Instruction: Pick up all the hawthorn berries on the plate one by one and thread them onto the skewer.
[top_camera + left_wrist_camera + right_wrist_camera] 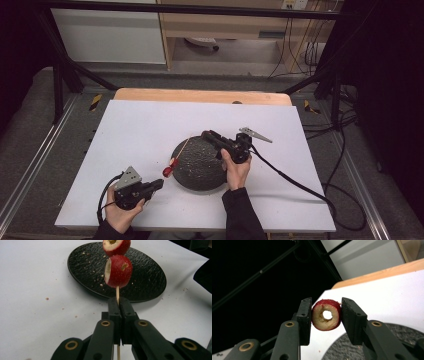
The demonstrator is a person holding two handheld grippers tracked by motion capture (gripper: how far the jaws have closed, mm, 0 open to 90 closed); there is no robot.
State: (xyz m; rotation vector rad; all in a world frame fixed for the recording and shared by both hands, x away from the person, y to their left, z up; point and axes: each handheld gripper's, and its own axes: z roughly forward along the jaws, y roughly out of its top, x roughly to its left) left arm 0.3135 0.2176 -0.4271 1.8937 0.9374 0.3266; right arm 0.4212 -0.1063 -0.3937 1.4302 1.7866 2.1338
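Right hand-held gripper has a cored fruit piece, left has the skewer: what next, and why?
Probably lower the fruit piece onto the black plate and open the right hand-held gripper; it is already off the skewer, which the left hand-held gripper clamps.

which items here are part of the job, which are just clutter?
In the job:
- skewer, clamped in the left tongs
- two red fruits threaded on it
- cored red fruit piece, pinched in the right tongs
- black plate

Lying about:
- crumbs on the white table cover
- cables on the floor beside the table
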